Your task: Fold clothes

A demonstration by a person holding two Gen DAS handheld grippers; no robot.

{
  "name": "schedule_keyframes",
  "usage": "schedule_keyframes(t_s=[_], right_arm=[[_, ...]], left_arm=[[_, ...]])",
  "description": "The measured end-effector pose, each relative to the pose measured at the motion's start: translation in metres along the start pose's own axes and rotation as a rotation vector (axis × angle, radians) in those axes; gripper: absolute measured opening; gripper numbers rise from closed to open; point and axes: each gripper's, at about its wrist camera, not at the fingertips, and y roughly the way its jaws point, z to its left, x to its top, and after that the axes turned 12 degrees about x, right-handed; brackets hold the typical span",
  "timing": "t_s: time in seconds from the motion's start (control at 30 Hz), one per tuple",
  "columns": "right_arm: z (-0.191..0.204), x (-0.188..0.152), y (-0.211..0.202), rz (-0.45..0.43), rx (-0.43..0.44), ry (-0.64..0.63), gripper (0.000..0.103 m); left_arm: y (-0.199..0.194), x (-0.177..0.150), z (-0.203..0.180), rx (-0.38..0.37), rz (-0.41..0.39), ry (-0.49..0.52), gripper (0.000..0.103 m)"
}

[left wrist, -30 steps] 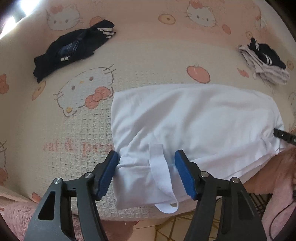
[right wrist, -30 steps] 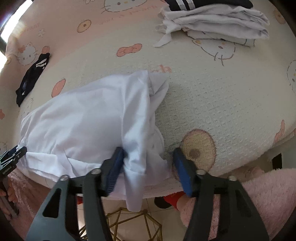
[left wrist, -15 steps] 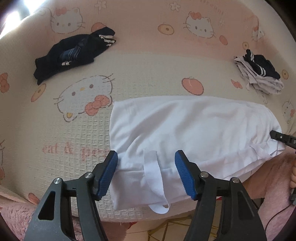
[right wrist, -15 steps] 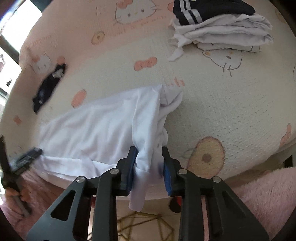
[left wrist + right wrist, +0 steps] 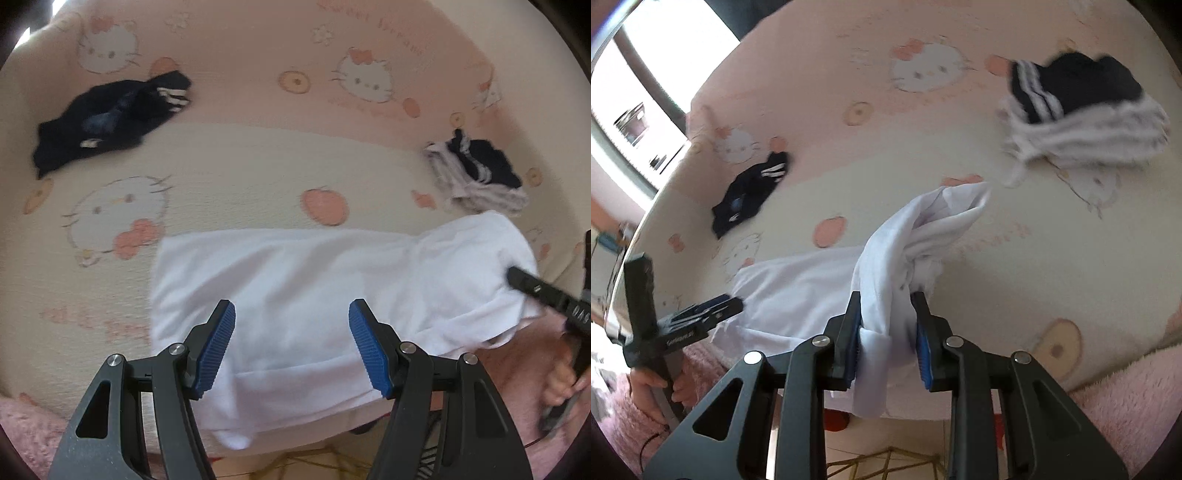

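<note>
A white garment lies across the near part of a bed with a cartoon-cat cover. My left gripper stands open above the garment's near left part, its blue pads apart and pressing on nothing. My right gripper is shut on the bunched right end of the white garment, which rises off the bed in a twisted ridge while a flap hangs below the jaws. The right gripper's tip shows at the cloth's right end in the left wrist view. In the right wrist view the left gripper shows at the far left, held by a hand.
A crumpled dark navy garment lies at the back left of the bed. A stack of folded clothes with a navy striped piece on top sits at the back right. Pink fluffy fabric borders the bed's near edge; floor shows below.
My right gripper closed on the garment's bunched right end and lifted it off the bed. My left gripper stayed open and rose a little; the white strap between its fingers is gone from view.
</note>
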Motion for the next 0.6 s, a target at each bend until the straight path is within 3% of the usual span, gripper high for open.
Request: schedule_keyframes(t_s=[0.23,0.43,0.6], right_arm=[[0.034,0.003,0.037,0.074,0.083,-0.089,0.025],[0.06,-0.005,0.072,0.166,0.094,-0.162,0.028],[0.069,-0.013,0.094,0.214,0.072,-0.2,0.031]], left_arm=[[0.007,0.014,-0.022,-0.211,0.031,-0.055,0.066],[0.015,0.017,-0.023,-0.255,0.062,-0.097,0.066],[0.027,0.019,-0.024,-0.235,0.106,-0.115,0.066]])
